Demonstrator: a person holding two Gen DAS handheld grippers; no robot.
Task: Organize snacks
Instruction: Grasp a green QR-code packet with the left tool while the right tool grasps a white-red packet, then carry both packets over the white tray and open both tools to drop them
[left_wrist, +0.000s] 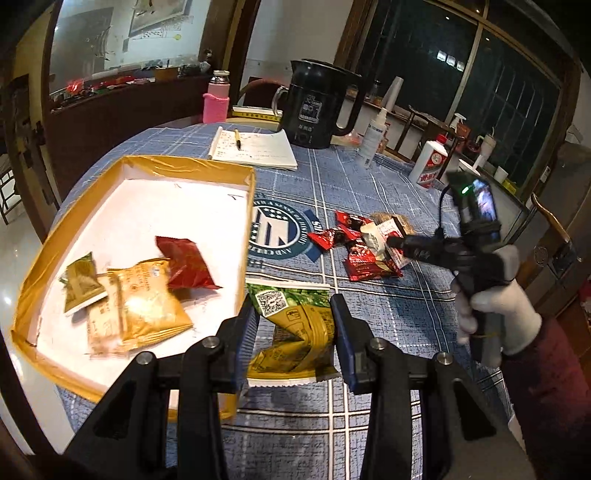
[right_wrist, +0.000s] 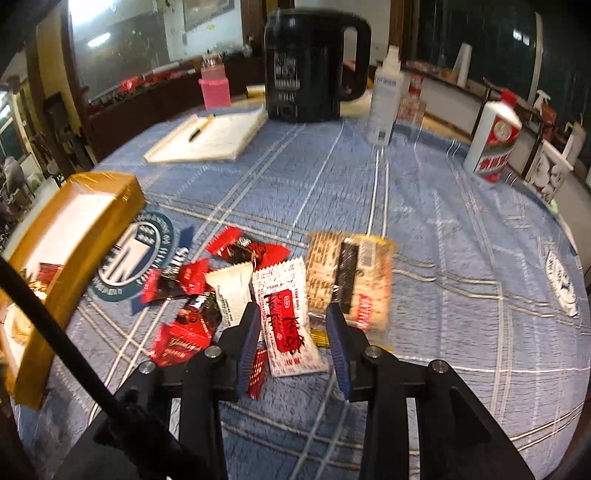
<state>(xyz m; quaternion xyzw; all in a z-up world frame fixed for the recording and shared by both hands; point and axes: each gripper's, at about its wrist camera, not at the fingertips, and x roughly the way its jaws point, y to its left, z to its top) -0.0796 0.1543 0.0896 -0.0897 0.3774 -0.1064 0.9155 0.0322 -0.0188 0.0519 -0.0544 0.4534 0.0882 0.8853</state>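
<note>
A lived-in home dining room at night: a round bench under a blue checked cloth (left_wrist: 369, 177) carries a black electric kettle (left_wrist: 316, 107), a pink-sleeved flask (left_wrist: 217, 98), an open notebook (left_wrist: 255, 149) with a pen (left_wrist: 238, 139), and a white liquor bottle (left_wrist: 430, 162); dark wood-framed windows (left_wrist: 491, 85) and a wooden chair (left_wrist: 550, 218) stand around it

We note a matt woven tablecloth (right_wrist: 424, 229), blue with pale check lines and a slightly fuzzy nap. The tray (left_wrist: 236, 173) looks like white card, its rim wrapped in glossy tan tape. The snack packets are crinkled plastic film: a shiny red one (left_wrist: 186, 264), a golden one (left_wrist: 151, 314), and a green-and-gold packet (left_wrist: 295, 325). The kettle (left_wrist: 314, 107) is smooth black plastic. The notepad (left_wrist: 258, 149) is plain matt paper. The person's glove (left_wrist: 517, 314) is white knit cloth.
</note>
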